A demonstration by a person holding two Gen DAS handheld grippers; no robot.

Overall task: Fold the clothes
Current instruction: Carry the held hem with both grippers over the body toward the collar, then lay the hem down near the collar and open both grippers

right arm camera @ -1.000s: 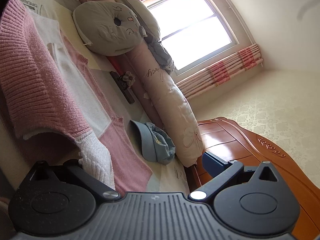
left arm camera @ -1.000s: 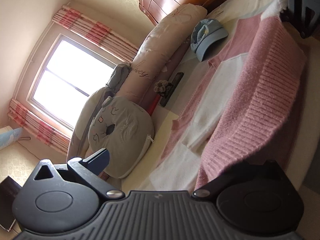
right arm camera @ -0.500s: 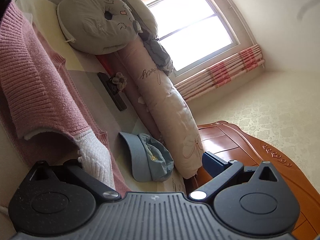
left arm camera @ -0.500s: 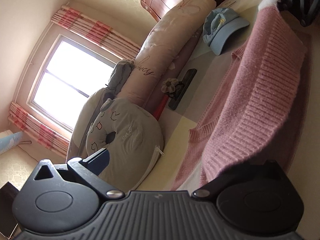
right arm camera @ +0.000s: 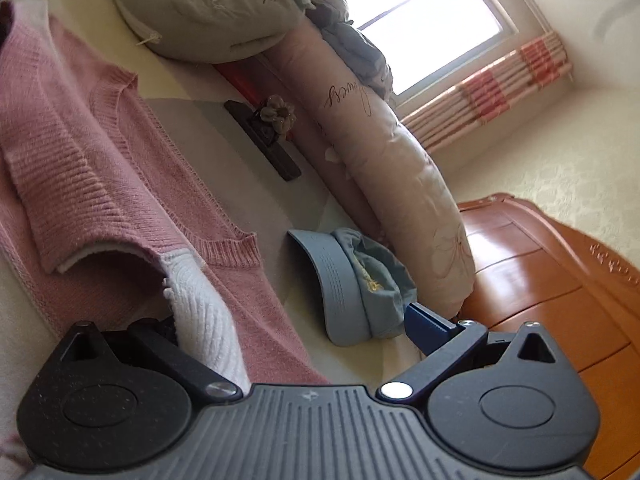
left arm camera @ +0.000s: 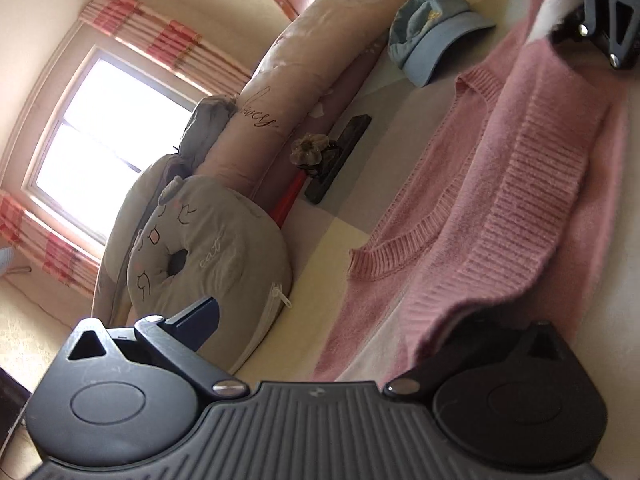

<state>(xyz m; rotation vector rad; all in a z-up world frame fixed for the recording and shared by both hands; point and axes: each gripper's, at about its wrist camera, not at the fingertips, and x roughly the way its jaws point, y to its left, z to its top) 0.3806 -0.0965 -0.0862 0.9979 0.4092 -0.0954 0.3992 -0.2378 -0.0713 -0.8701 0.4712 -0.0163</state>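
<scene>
— Where do we have the sweater [left arm camera: 500,184]?

— It lies across the bed [left arm camera: 360,208], with its ribbed hem [left arm camera: 532,184] turned over onto the body. That folded edge runs from our left gripper [left arm camera: 338,320] up to our right gripper [right arm camera: 292,324].

— And our fingers?

— On the left they are spread wide. One blue fingertip [left arm camera: 198,318] is bare, out over the sheet near the round grey cushion [left arm camera: 208,248]. The other is hidden under the hem, so we cannot tell if it presses on anything. The right is much the same. Its blue fingertip [right arm camera: 426,326] is free, just beside the blue cap [right arm camera: 356,280], and its other finger is covered by the white cuff [right arm camera: 204,312].

— What room do we have on the far side?

— We have a strip of bare sheet between the sweater's far edge and the long pillow [left arm camera: 304,80]. The cap lies in that strip toward the wooden headboard [right arm camera: 540,272]. A dark flat bar with a fabric flower [left arm camera: 340,156] sits against the pillow, about midway along. The cushion closes the strip at the window [left arm camera: 100,132] end.

— Is the sweater touching any of those?

— No. We see sheet between its edge and each of them.
</scene>
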